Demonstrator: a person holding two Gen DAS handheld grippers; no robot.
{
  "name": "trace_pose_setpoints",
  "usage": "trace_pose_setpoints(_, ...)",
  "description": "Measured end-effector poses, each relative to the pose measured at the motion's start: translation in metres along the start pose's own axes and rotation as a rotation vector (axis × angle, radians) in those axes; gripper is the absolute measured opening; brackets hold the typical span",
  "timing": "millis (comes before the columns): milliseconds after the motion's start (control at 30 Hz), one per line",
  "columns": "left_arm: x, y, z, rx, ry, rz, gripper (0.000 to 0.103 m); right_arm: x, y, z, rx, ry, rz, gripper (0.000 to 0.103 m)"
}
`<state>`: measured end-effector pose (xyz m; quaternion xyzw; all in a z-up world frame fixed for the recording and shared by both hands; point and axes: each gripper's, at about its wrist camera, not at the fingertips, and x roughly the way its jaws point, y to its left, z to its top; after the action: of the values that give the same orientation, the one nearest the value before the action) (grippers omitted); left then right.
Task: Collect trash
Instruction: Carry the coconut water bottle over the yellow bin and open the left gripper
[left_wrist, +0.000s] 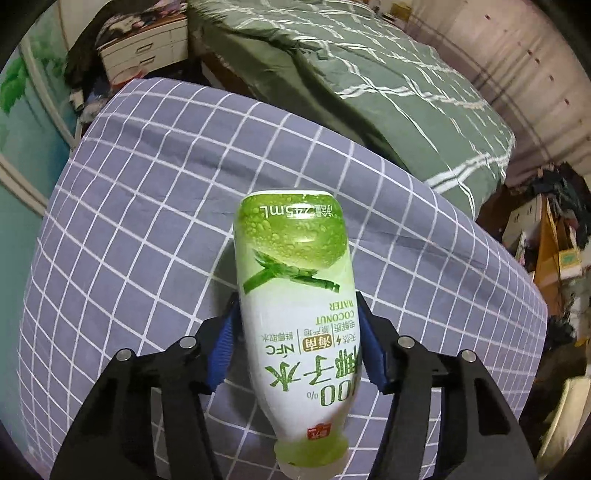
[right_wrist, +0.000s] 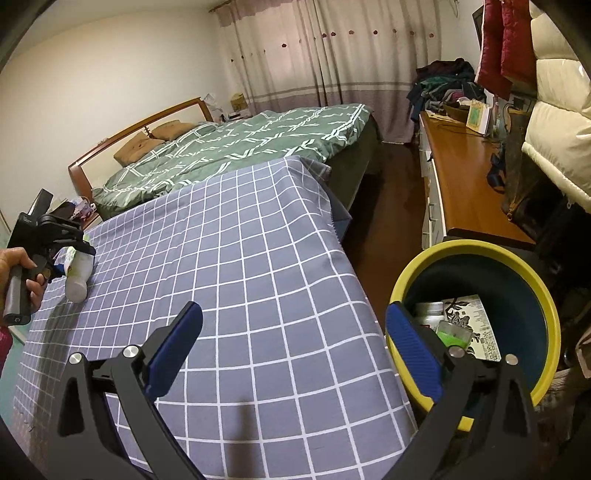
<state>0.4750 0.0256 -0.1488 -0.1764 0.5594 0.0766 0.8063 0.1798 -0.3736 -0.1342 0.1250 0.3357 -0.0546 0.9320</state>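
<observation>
We are closing our left gripper (left_wrist: 299, 341) on a white-and-green plastic coconut-water bottle (left_wrist: 295, 314) lying on the purple-grey checked cloth (left_wrist: 147, 206); its blue pads (left_wrist: 221, 350) are flanking the body and look to be touching it. Our right gripper (right_wrist: 291, 339) is hanging spread and empty near the yellow-rimmed dark bin (right_wrist: 532, 295), which already has litter inside. Next, we judge, comes lifting the bottle and carrying it across to that bin.
</observation>
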Motion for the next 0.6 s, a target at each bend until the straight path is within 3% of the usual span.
trace_pose_setpoints(267,-0.024,-0.018,-0.023,0.132,-0.050,-0.016,0.057,0.000,-0.002,0.000,0.010,-0.010,0.001,0.095)
trace_pose_setpoints(600,-0.075,-0.062,-0.096,0.350,-0.160,-0.100,0.055,-0.015,0.002,0.000,-0.013,-0.086,-0.026,0.095)
